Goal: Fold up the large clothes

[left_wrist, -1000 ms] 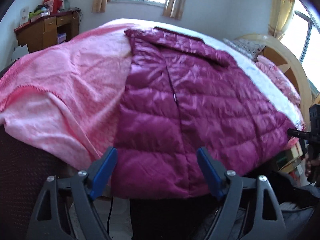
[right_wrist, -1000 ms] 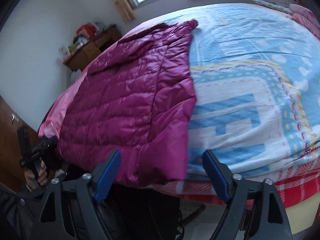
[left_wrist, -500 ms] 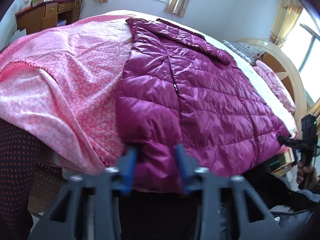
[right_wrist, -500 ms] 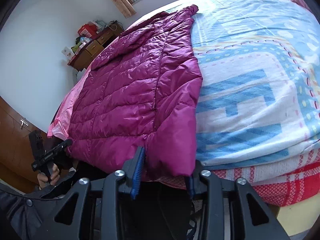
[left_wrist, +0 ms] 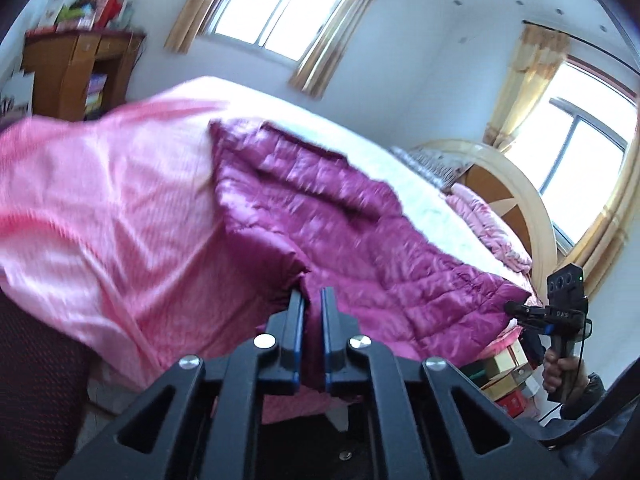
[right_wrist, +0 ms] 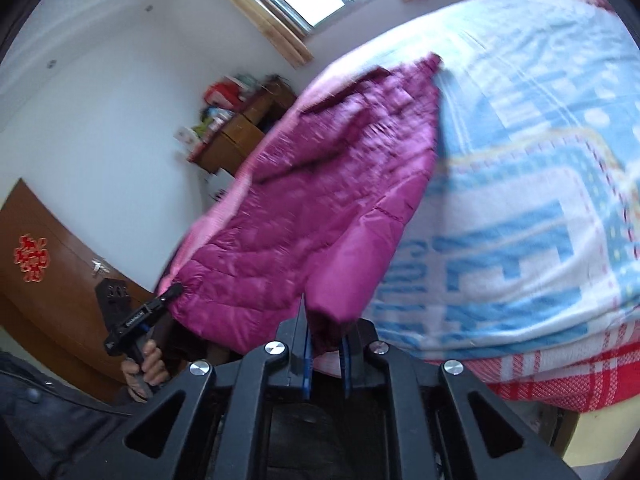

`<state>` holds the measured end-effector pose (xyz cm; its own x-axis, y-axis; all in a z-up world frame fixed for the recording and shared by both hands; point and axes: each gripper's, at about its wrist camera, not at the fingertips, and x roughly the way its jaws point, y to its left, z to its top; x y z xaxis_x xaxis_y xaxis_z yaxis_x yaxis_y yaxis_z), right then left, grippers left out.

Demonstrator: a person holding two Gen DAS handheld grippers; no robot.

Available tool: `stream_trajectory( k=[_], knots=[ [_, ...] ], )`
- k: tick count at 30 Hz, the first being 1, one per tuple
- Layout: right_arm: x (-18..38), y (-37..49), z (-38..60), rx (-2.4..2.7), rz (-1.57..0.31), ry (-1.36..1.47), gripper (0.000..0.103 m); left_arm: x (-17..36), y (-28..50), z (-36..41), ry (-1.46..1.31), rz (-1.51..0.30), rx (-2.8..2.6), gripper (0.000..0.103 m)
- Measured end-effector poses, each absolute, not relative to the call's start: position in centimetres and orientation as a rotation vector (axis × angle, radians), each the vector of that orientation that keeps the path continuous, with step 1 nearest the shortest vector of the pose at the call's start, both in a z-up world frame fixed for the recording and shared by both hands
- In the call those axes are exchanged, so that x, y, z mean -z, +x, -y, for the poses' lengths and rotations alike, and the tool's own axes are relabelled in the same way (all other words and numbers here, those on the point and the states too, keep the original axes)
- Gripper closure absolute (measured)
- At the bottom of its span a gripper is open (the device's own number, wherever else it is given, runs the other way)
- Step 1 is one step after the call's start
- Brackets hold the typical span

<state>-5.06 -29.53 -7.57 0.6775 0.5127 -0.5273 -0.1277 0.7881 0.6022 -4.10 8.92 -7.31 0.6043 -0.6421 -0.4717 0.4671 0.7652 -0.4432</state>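
Jaws of both grippers, left (left_wrist: 311, 300) and right (right_wrist: 325, 330), pinched the hem; jacket (left_wrist: 360, 224) stretched toward 12 o'clock along the bed (right_wrist: 540, 160).

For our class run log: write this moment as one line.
left gripper: shut on hem | right gripper: shut on hem | magenta quilted down jacket: hem lifted off bed

Open air lay above the bed (right_wrist: 540, 128), where the lifted magenta jacket (left_wrist: 360, 232) hung between both clamped grippers, the left gripper (left_wrist: 311, 304) and the right gripper (right_wrist: 324, 332). A curved wooden headboard (left_wrist: 532, 216) walled the far right side; a cluttered wooden dresser (left_wrist: 80, 68) stood against the wall beyond the pink blanket (left_wrist: 100, 200). Stacked boxes (left_wrist: 504, 376) crowded the floor beside the bed.
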Motion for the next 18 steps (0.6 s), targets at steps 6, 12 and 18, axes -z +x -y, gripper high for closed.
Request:
stream_trajectory(
  k=[6, 12, 18],
  knots=[
    [5.4, -5.5, 29.1, -0.401, -0.7, 0.522, 0.095, 4.5, -4.6, -8.1, -0.246, -0.571, 0.677, 0.097],
    [4.6, -5.5, 29.6, -0.434, -0.662, 0.542, 0.096, 2.8, -5.2, -7.4, -0.203, -0.505, 0.699, 0.099],
    [6.7, -4.6, 29.7, -0.349, -0.744, 0.495, 0.095, 4.7, -3.3, -7.6, -0.145, -0.591, 0.582, 0.096]
  ],
)
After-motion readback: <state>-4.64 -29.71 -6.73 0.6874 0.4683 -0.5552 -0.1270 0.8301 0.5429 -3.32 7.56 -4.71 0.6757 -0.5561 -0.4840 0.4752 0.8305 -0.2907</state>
